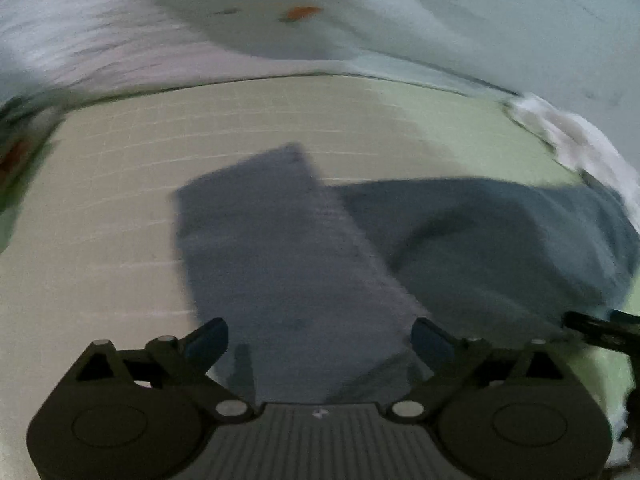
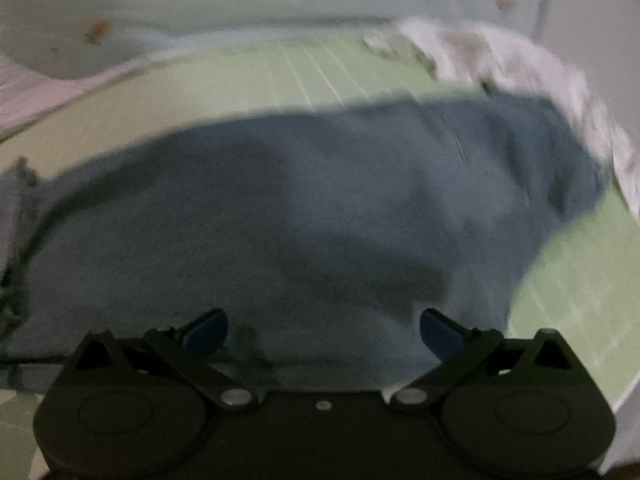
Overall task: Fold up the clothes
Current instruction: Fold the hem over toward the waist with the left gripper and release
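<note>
Both the left gripper (image 1: 319, 340) and right gripper (image 2: 323, 330) hang spread above the blue garment (image 2: 280, 208); white cloth (image 2: 500, 60) lies at two o'clock.

Blue-grey garment (image 2: 280, 208) of soft matt cloth with a slightly fuzzy surface, green mat (image 1: 100, 208) smooth and matt with thin printed grid lines, white fabric (image 2: 500, 60) fluffy and rough, left gripper (image 1: 320, 344) of black matt plastic with shiny metal pins, blue fingertips (image 1: 208, 340)
</note>
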`<control>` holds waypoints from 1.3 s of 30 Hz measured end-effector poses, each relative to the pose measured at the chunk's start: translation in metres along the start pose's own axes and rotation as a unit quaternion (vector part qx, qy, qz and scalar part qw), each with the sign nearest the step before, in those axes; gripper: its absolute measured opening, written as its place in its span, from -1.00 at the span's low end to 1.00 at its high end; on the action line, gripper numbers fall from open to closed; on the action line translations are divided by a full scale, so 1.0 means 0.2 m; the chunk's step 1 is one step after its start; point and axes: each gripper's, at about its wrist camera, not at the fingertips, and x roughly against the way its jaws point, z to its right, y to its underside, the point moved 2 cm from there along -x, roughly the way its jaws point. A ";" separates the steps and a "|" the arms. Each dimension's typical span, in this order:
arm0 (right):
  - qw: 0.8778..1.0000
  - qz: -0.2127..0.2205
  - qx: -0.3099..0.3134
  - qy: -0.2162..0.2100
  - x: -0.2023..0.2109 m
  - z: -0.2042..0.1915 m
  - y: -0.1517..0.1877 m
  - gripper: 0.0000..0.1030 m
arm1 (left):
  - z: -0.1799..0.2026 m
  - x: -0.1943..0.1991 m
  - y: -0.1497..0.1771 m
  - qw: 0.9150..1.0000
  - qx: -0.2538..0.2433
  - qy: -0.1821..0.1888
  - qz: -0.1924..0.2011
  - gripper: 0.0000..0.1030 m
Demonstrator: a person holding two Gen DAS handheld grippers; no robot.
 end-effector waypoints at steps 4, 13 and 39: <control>0.996 0.035 0.021 -0.085 0.04 -0.24 -0.14 1.00 | -0.18 -0.04 0.00 0.997 0.055 -0.042 -0.014 0.93; 0.950 -0.058 0.011 -0.307 -0.21 -0.92 -0.24 0.61 | -0.42 -0.15 0.00 0.988 0.124 -0.074 -0.060 0.99; 0.940 -0.086 0.078 -0.320 -0.23 -1.22 -0.22 -0.44 | -0.46 -0.22 0.03 0.990 0.083 -0.075 -0.088 1.00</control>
